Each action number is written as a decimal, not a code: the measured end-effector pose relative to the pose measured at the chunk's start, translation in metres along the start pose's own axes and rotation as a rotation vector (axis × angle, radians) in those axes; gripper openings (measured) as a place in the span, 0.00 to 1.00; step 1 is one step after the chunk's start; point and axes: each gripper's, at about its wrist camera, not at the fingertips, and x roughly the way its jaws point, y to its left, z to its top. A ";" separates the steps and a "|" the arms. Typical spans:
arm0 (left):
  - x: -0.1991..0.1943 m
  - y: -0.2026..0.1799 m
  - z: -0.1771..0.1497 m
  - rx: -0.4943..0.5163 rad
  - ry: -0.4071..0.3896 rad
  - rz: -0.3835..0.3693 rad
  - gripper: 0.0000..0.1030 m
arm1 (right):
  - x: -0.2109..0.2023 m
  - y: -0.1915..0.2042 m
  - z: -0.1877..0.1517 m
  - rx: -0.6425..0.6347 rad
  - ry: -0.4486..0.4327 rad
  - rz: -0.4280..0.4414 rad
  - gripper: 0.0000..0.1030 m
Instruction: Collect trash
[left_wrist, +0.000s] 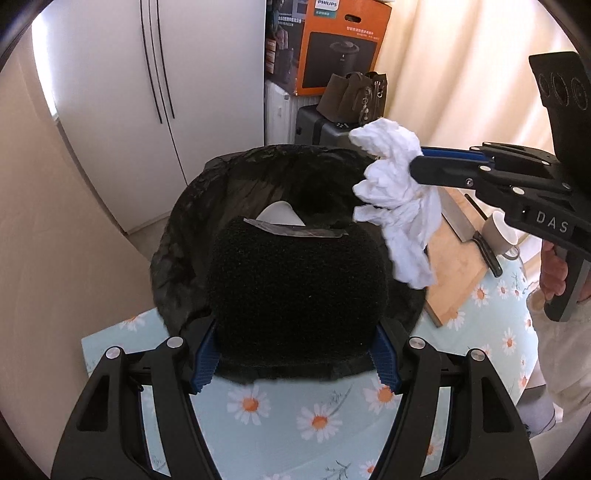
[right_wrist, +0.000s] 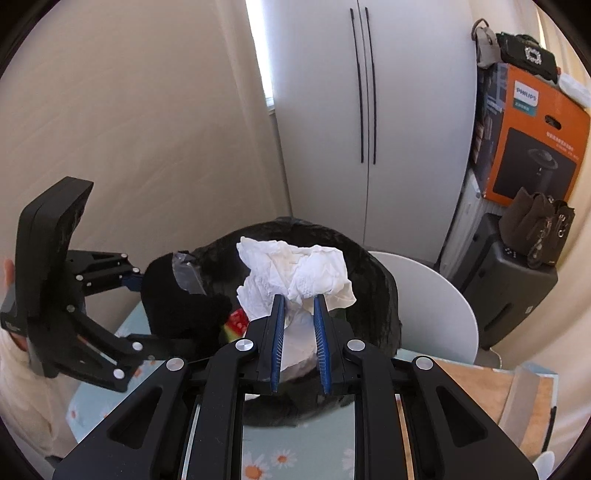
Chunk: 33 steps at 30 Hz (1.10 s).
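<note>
Over the trash bag (right_wrist: 369, 280), your right gripper (right_wrist: 300, 299) pinches the crumpled tissue (right_wrist: 295, 273) while the left gripper (left_wrist: 295, 354) clamps a black sponge (left_wrist: 295, 288); next, release both inside.

Daisy-print tablecloth (left_wrist: 314, 417) in pale blue underfoot. Wooden cutting board (left_wrist: 458, 266) lying at the table's right edge, cleaver (left_wrist: 469, 229) resting on it, cup (left_wrist: 502, 232) just beside. Behind, white double-door fridge (left_wrist: 147, 110), orange Philips box (left_wrist: 343, 48) stacked high, brown handbag (left_wrist: 354, 98) perched on a dark suitcase (right_wrist: 509, 280). White round chair back (right_wrist: 436, 302) nearby.

Left tongs (left_wrist: 295, 354) spread wide, right tongs (right_wrist: 299, 301) clamped
</note>
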 end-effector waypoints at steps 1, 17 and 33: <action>0.005 0.001 0.002 0.005 0.003 -0.001 0.66 | 0.005 -0.003 0.001 0.003 0.003 0.000 0.15; 0.073 0.001 0.014 0.058 0.044 -0.047 0.67 | 0.065 -0.031 -0.006 0.028 0.076 -0.004 0.17; -0.004 -0.005 -0.025 0.006 -0.157 -0.017 0.94 | -0.012 -0.028 -0.030 0.071 -0.081 -0.079 0.84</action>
